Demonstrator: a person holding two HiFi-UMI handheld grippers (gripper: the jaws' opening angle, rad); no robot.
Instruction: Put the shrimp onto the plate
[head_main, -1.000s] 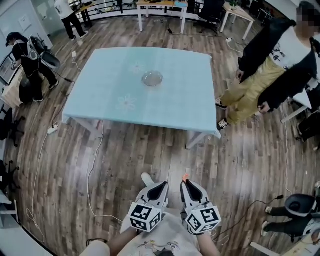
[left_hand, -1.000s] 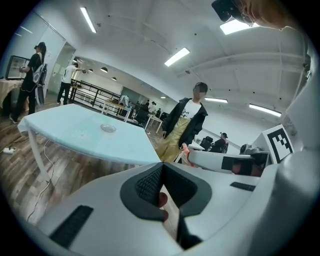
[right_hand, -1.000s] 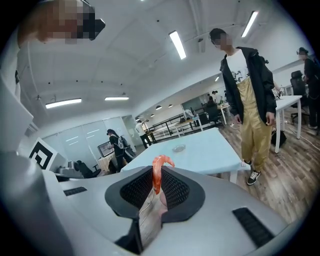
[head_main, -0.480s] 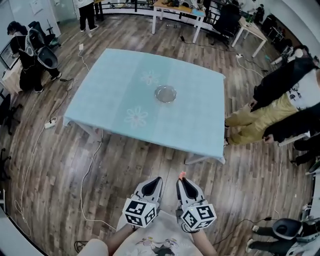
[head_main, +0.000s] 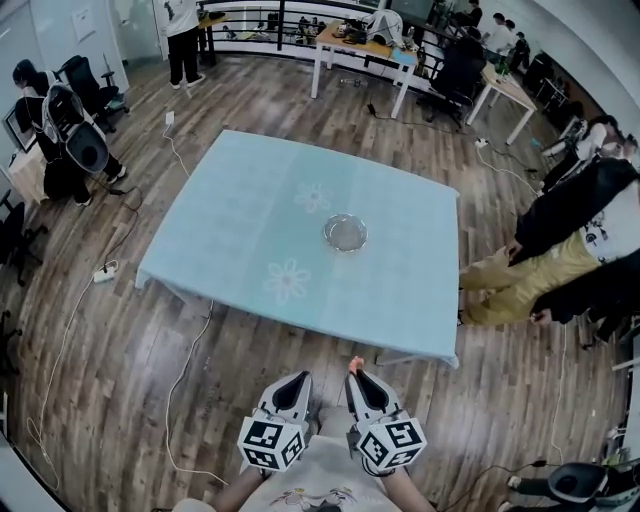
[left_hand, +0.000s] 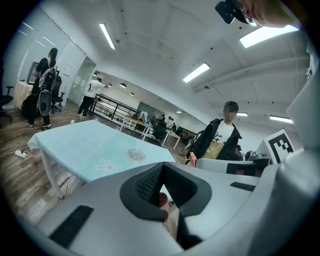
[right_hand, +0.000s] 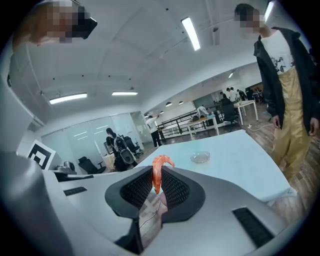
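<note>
A pink shrimp (right_hand: 159, 172) sticks up from between the pads of my right gripper (right_hand: 156, 186), which is shut on it. In the head view the shrimp (head_main: 353, 364) shows at that gripper's tip (head_main: 357, 378), low in the frame and above the wooden floor. My left gripper (head_main: 291, 384) hangs beside it with jaws closed and nothing held; its own view shows the same (left_hand: 161, 187). A clear glass plate (head_main: 345, 232) sits near the middle of the light blue table (head_main: 240, 210), well ahead of both grippers. It also shows as the plate (left_hand: 135, 154) and the plate (right_hand: 200, 157).
A person in a black jacket and tan trousers (head_main: 560, 250) stands just right of the table. Someone with a backpack (head_main: 65, 135) is at the far left. A cable (head_main: 190, 370) and a power strip (head_main: 103, 271) lie on the floor near the table's left legs. Desks (head_main: 365, 40) line the back.
The table and plate have shifted lower in the head view, nearer to the grippers. Both grippers stay low and side by side, the shrimp still held in the right one.
</note>
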